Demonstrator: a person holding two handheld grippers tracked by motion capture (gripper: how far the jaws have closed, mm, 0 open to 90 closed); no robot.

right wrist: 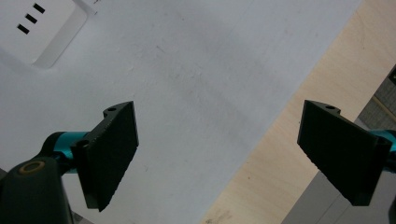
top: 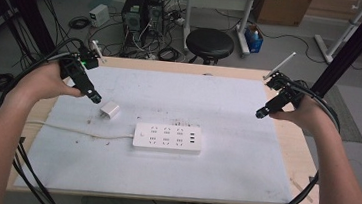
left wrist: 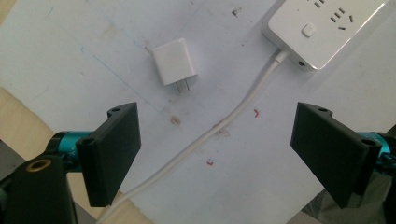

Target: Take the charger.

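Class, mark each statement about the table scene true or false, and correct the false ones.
1. The white plug adapter is plugged into the power strip. False: it lies loose on the white mat, apart from the strip.
2. The left hand-held gripper has its jaws open. True.
3. The right hand-held gripper holds the strip's cable. False: it is open and holds nothing.
4. The adapter lies nearer the left hand-held gripper than the right one. True.
5. A black stool stands beyond the table. True.
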